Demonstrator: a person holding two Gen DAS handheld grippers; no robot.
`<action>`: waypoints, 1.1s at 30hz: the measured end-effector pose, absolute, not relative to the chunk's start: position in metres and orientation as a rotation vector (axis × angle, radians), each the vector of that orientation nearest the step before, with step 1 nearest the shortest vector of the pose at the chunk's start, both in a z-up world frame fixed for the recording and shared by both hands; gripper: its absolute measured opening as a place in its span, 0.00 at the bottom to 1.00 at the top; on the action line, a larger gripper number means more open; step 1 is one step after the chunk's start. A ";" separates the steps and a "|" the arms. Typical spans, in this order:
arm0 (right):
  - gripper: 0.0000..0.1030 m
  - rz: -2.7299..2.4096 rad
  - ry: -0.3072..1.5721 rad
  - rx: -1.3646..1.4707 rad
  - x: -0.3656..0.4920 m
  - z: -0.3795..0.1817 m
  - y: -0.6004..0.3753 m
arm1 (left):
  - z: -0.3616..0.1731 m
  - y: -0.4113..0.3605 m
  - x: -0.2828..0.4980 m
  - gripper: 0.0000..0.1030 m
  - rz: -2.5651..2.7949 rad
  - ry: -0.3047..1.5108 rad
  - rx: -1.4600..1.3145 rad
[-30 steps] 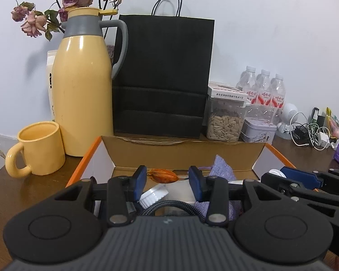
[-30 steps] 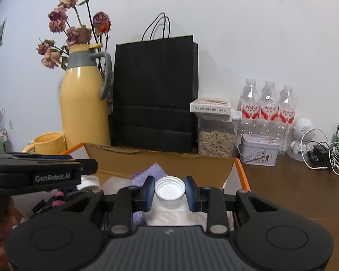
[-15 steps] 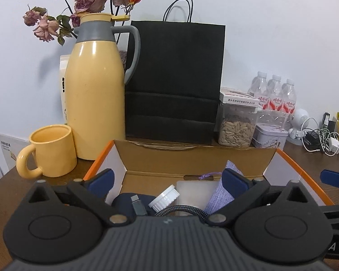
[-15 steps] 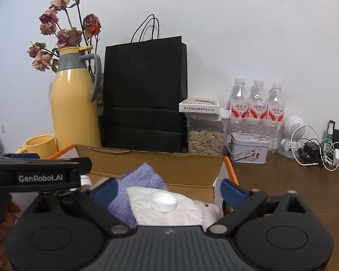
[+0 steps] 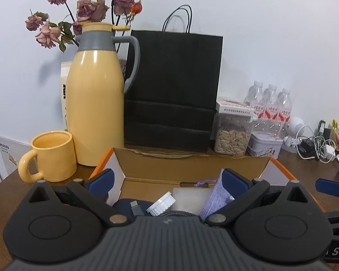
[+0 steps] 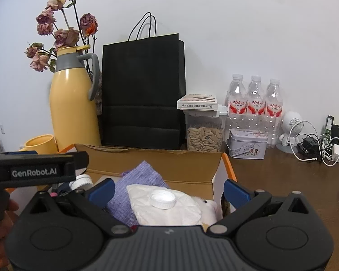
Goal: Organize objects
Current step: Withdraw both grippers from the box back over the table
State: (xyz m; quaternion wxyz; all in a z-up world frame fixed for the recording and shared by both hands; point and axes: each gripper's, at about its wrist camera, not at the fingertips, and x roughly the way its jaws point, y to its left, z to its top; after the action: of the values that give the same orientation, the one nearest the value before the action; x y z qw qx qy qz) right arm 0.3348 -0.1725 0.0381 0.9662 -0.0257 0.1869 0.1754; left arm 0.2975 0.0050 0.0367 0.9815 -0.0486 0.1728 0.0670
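both tongs, left (image 5: 166,180) and right (image 6: 168,186), have just sprung wide, releasing; white cap (image 6: 162,199) lies on the soft pouch inside the cardboard box (image 6: 147,160). light, stiff: pinch its ribbed rim.

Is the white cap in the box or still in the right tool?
In the box: the white cap lies on white cloth, right tool wide open around it.

A plain white wall (image 6: 237,22) rises behind a dark brown wooden table (image 6: 282,180), evenly lit.
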 end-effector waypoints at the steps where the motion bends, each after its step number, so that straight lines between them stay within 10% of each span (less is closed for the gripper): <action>1: 1.00 0.356 0.374 -0.055 0.332 0.040 -0.173 | 0.039 0.005 0.295 1.00 0.134 0.342 -0.098; 33: 1.00 0.339 0.377 -0.098 0.224 0.060 -0.217 | 0.059 0.014 0.180 1.00 0.134 0.386 -0.061</action>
State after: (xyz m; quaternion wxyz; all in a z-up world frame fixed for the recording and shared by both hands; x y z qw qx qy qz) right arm 0.2242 -0.2172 0.0599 0.9668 -0.0486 0.1864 0.1677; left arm 0.1796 0.0138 0.0595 0.9787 -0.0305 0.1918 0.0665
